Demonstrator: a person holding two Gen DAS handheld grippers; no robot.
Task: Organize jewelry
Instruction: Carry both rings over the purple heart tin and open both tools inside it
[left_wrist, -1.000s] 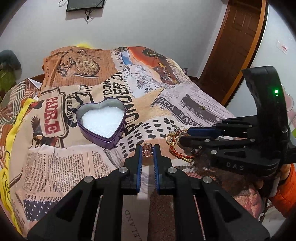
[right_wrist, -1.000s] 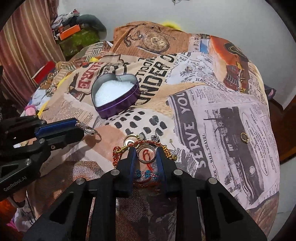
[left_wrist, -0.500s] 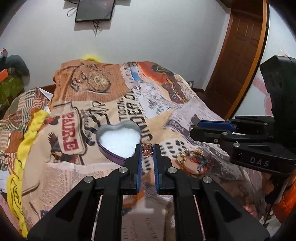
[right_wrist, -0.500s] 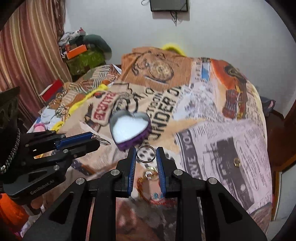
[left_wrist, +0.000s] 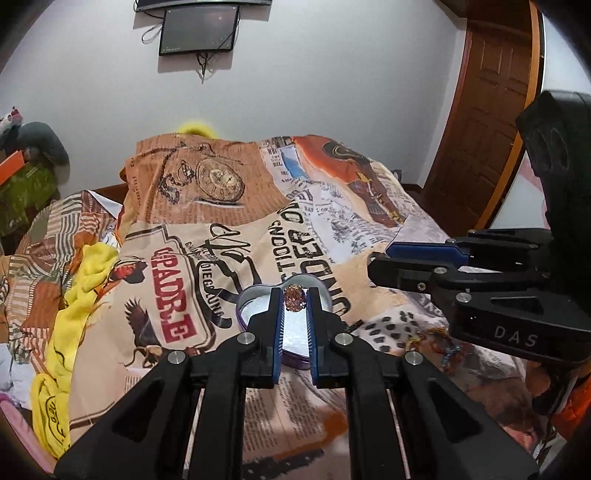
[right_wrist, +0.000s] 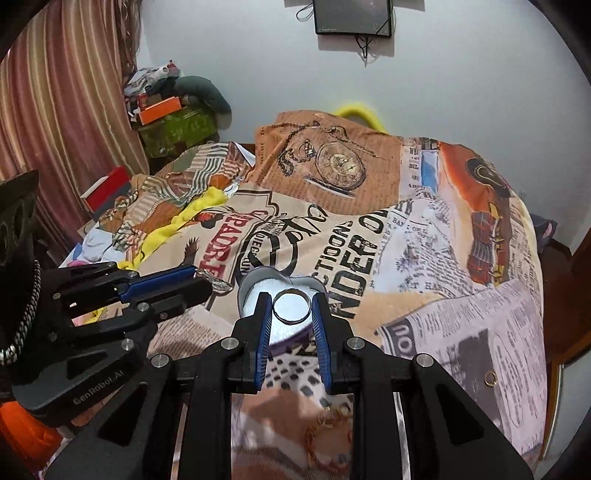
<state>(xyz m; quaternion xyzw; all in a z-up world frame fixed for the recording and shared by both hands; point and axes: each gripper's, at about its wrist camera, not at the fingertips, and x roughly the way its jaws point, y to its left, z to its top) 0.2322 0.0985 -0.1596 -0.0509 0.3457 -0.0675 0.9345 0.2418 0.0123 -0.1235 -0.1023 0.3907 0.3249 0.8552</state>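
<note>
Both loads have risen off the bedspread: my left gripper clamps a pink-stoned ring, my right gripper a plain silver ring, above the empty purple heart-shaped tin; gold bracelets wait at 6 o'clock.

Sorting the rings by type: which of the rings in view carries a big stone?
The ring pinched in the left gripper: it has a large orange-pink stone. The silver ring in the right gripper is a plain band; the gold ring on the bedspread looks plain too.

Two wrist views facing down the bed, sharing heart tin
</note>
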